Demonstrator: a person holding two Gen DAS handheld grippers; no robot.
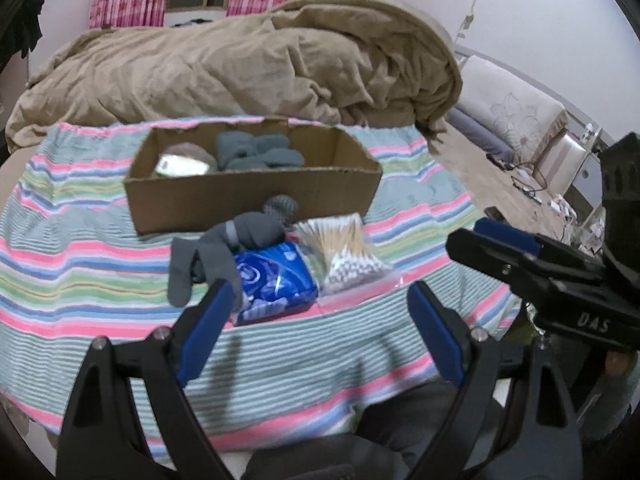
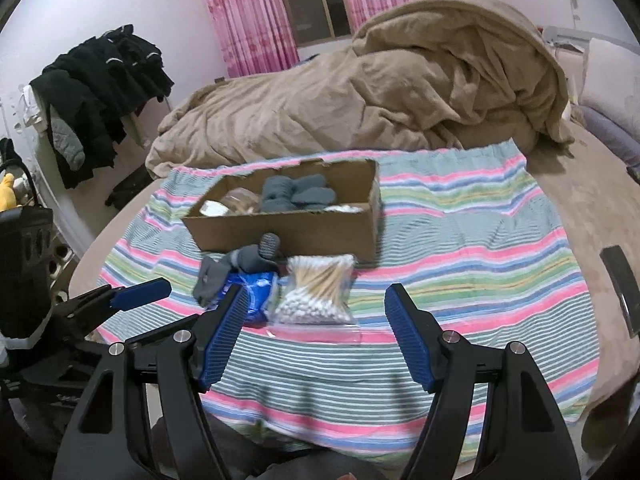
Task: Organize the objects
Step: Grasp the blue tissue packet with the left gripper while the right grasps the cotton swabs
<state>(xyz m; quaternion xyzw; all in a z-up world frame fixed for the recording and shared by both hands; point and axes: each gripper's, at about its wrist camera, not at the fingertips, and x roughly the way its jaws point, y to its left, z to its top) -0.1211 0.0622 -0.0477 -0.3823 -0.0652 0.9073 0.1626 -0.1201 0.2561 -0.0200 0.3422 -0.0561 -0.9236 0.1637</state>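
Observation:
A cardboard box stands on a striped cloth; grey socks and a pale packet lie inside. In front lie a grey sock bundle, a blue packet and a bag of cotton swabs. My left gripper is open and empty, near side of the blue packet. My right gripper is open and empty, just short of the swab bag. It shows from the side in the left wrist view.
A rumpled tan blanket lies behind the box. Dark clothes hang at the left. A pillow and clutter sit at the right. A dark flat object lies on the bed at right.

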